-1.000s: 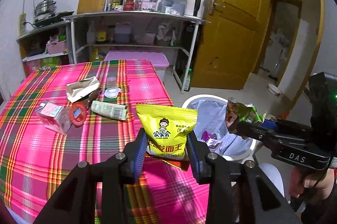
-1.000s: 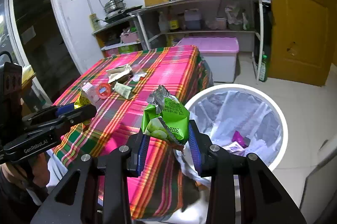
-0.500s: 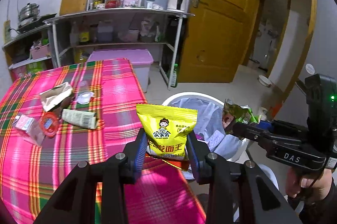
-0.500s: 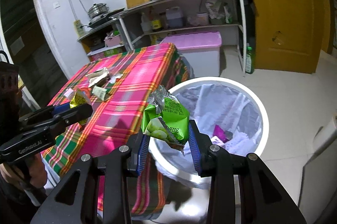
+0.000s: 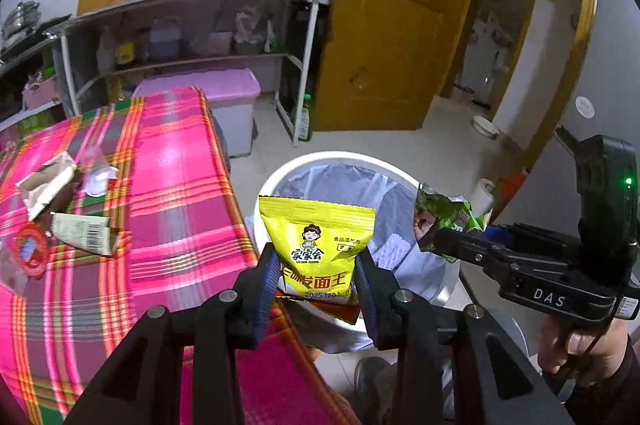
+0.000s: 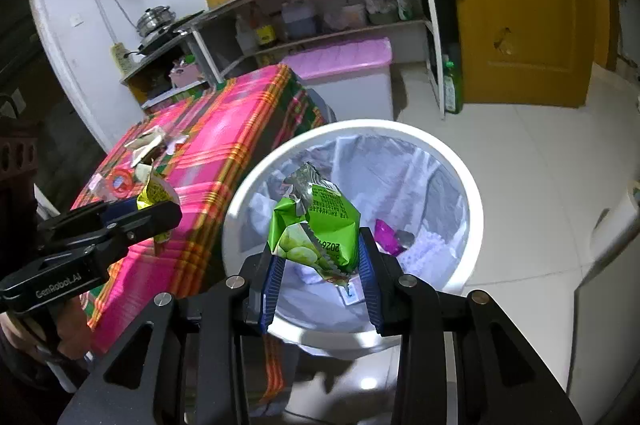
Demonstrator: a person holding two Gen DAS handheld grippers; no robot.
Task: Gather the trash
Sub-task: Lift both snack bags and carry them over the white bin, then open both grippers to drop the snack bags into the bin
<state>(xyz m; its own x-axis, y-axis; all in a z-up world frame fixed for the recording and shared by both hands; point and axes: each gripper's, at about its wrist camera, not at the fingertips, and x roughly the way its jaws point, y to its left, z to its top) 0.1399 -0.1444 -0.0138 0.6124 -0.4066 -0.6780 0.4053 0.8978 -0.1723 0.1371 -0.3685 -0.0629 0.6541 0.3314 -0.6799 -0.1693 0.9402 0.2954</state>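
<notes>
Both hands carried off the counter toward the white bin since a second ago; release judged next. Left tool pinching yellow packet, upright, just short of the rim. Right tool pinching crumpled green wrapper over the bin's mouth (torn top). More litter left on counter.

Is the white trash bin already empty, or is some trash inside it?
Not empty. The white trash bin has a liner, and a purple wrapper plus other small pieces lie at its bottom. How full it is cannot be told.
</notes>
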